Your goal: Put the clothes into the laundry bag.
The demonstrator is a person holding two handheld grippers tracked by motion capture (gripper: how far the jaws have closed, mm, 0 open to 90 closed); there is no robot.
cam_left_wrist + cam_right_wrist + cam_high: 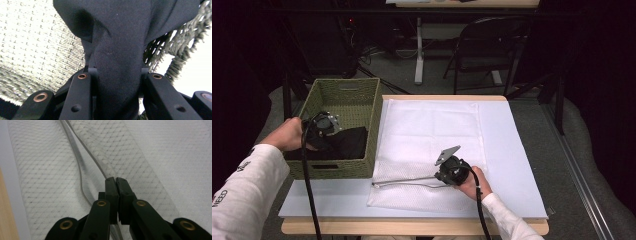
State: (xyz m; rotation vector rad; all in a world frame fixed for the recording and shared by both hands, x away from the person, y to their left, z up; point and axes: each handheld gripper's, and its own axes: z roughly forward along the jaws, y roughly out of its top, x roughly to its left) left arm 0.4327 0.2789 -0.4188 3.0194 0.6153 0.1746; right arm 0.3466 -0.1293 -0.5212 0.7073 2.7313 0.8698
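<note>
A black garment (349,142) lies in the green woven basket (346,82) at the table's left. My left gripper (324,131) is inside the basket, shut on a fold of that garment (120,37), which bunches up between the jaws of the left gripper (117,75). A white mesh laundry bag (432,130) lies flat on the table's middle, its grey zipper edge (404,181) lifted open along the near side. My right gripper (437,176) pinches that zipper edge (85,150); in the right gripper view the right gripper (116,181) has its jaws pressed together on the mesh bag (162,157).
The basket's woven wall (37,45) is close on the left gripper's left. A pale mat (512,150) covers the wooden table (412,227). A folding chair (492,45) and a desk leg (418,55) stand behind the table.
</note>
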